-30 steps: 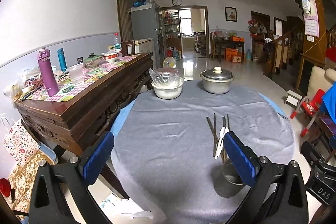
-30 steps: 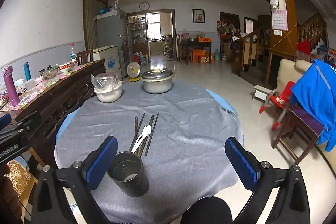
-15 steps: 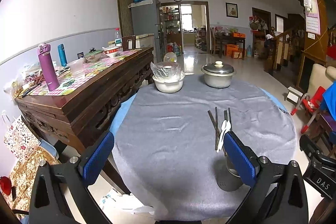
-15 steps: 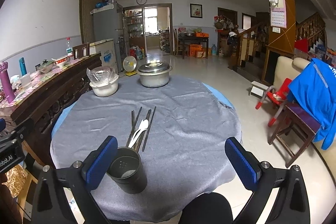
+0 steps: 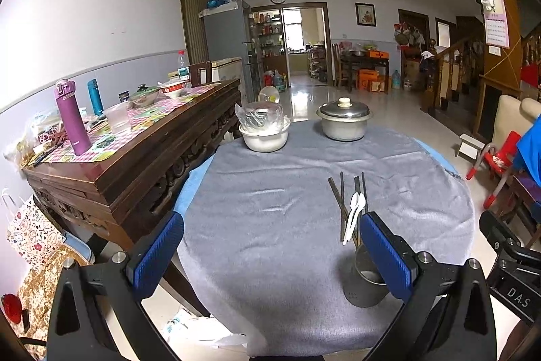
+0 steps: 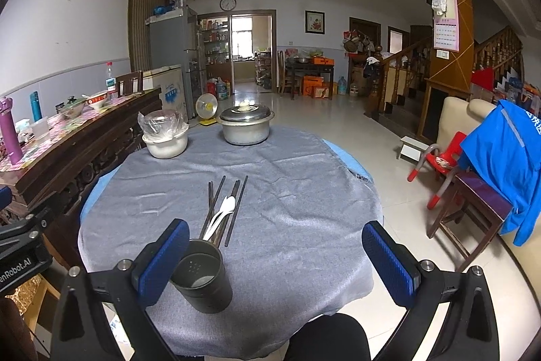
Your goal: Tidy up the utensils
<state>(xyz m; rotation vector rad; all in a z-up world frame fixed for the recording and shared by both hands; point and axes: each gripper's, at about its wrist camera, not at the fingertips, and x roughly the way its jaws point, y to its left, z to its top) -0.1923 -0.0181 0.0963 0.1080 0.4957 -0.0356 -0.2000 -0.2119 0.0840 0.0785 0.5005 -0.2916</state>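
Several dark chopsticks [image 6: 236, 205] [image 5: 341, 192] and white plastic spoons [image 6: 221, 213] [image 5: 355, 212] lie together on the round table's grey cloth [image 6: 287, 225] [image 5: 270, 208]. Just in front of them stands a dark metal utensil cup [image 6: 203, 276] [image 5: 365, 290], upright and with nothing in it. My right gripper [image 6: 275, 256] is open above the near table edge, its left pad beside the cup. My left gripper [image 5: 270, 247] is open too, farther left, with the cup behind its right pad. Neither holds anything.
At the table's far side stand a lidded metal pot [image 6: 245, 126] and a white bowl with a plastic bag [image 6: 165, 137]. A dark wooden sideboard [image 5: 135, 154] with bottles runs along the left. Chairs and a blue garment [image 6: 500, 164] are at the right.
Both grippers have drawn back and risen a little, so the table and cup appear farther off. Utensils and cup have not moved.
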